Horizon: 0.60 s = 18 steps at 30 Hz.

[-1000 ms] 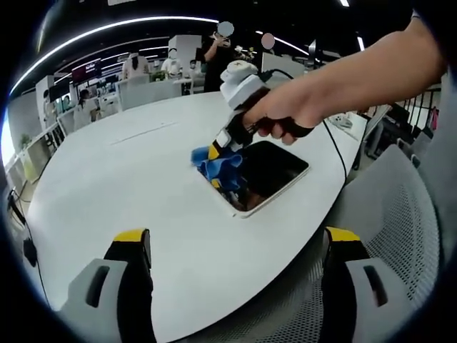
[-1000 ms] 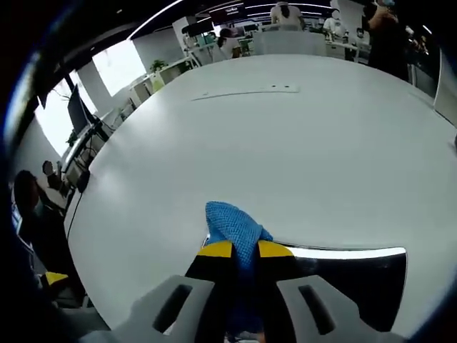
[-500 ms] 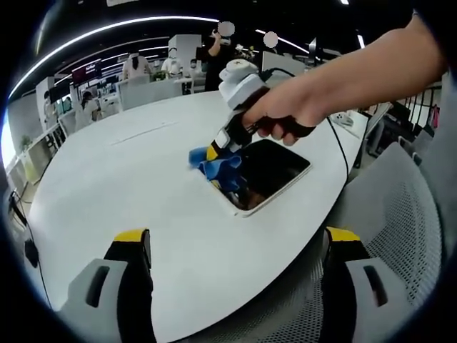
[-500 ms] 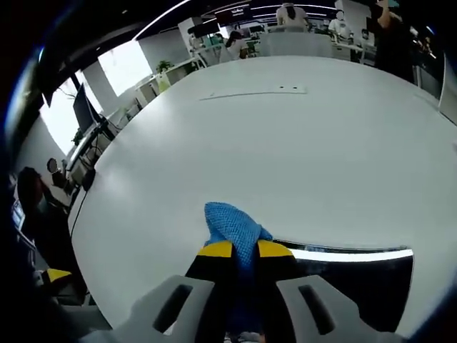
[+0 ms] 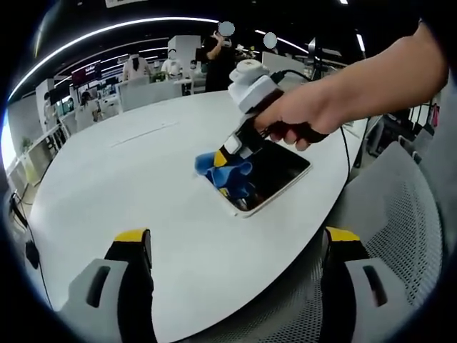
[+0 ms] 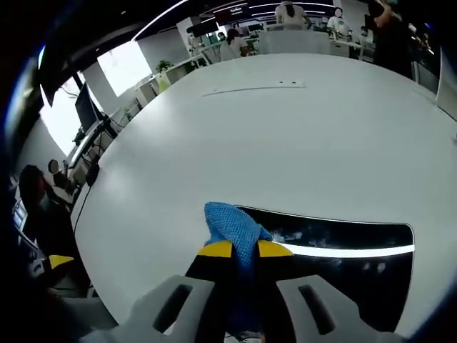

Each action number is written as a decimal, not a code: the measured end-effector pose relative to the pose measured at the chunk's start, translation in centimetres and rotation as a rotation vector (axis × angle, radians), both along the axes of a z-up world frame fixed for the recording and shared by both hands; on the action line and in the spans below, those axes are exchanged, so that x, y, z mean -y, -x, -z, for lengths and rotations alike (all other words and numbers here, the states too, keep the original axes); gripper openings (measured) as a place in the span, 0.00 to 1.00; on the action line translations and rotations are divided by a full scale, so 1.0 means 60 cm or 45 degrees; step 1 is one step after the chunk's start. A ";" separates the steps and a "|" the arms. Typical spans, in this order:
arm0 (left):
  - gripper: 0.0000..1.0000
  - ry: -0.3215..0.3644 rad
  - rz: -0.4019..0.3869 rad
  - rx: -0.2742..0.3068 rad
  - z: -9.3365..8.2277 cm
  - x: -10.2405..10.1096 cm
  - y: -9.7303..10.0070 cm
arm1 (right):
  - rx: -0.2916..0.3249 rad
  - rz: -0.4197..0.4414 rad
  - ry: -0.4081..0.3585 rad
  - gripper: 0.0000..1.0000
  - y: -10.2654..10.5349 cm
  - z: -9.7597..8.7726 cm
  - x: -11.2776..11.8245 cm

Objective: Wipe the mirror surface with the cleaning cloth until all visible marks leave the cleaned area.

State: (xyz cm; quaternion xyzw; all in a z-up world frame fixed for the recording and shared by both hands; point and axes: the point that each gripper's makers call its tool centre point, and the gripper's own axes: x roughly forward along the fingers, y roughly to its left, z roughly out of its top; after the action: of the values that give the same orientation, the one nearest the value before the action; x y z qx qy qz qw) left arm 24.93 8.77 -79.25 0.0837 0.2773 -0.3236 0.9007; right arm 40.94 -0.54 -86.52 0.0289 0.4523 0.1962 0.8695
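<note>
A rectangular mirror point(image 5: 275, 173) with a white frame lies flat on the white table point(image 5: 128, 179) near its right edge. In the right gripper view the mirror point(image 6: 357, 264) shows a bright reflected light strip and faint smudges. A blue cleaning cloth point(image 6: 235, 232) is clamped between the jaws of my right gripper point(image 6: 245, 250) and rests on the mirror's left end. From the left gripper view the right gripper point(image 5: 232, 158) appears held by a hand, pressing the cloth point(image 5: 230, 174) onto the glass. My left gripper point(image 5: 239, 239) stands open at the table's near edge, holding nothing.
A grey mesh chair point(image 5: 400, 236) sits at the right of the table. Several people point(image 5: 214, 53) and desks stand far behind. A cable point(image 5: 341, 153) runs across the table's right side. A long thin strip point(image 6: 253, 88) lies on the far table.
The right gripper with the cloth has moved further onto the mirror; more of the glass now lies ahead of the cloth in the right gripper view. The left gripper stayed still.
</note>
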 end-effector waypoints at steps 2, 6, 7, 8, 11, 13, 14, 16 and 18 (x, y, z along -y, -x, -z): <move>0.97 -0.004 0.001 0.000 0.000 0.000 0.000 | 0.004 0.000 0.001 0.05 0.004 0.000 0.000; 0.97 -0.004 -0.003 0.006 -0.003 -0.001 0.001 | 0.007 -0.018 -0.016 0.05 0.013 0.000 -0.002; 0.96 -0.004 -0.003 0.006 -0.003 -0.001 0.001 | 0.006 -0.017 -0.020 0.05 0.014 0.000 -0.002; 0.96 -0.006 -0.005 0.007 -0.003 -0.001 0.000 | 0.002 -0.018 -0.023 0.05 0.015 -0.001 -0.003; 0.96 -0.005 -0.008 0.012 -0.004 -0.002 0.000 | 0.017 -0.063 0.009 0.04 0.021 0.000 -0.003; 0.96 -0.008 -0.007 0.011 -0.004 -0.002 0.001 | 0.014 -0.058 0.014 0.04 0.025 -0.001 -0.005; 0.96 -0.007 -0.006 0.010 -0.004 -0.002 0.001 | 0.013 -0.062 0.015 0.04 0.026 -0.001 -0.005; 0.95 -0.009 -0.004 0.009 -0.004 -0.001 0.001 | 0.007 -0.066 0.008 0.04 0.030 -0.001 -0.005; 0.95 -0.008 -0.003 0.008 -0.004 -0.001 0.002 | 0.005 -0.077 0.003 0.04 0.035 -0.001 -0.006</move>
State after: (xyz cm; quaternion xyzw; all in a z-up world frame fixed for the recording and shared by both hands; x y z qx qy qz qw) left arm 24.82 8.83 -79.03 0.0872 0.2754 -0.3216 0.9017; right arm 38.85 -0.19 -86.44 0.0138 0.4514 0.2219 0.8642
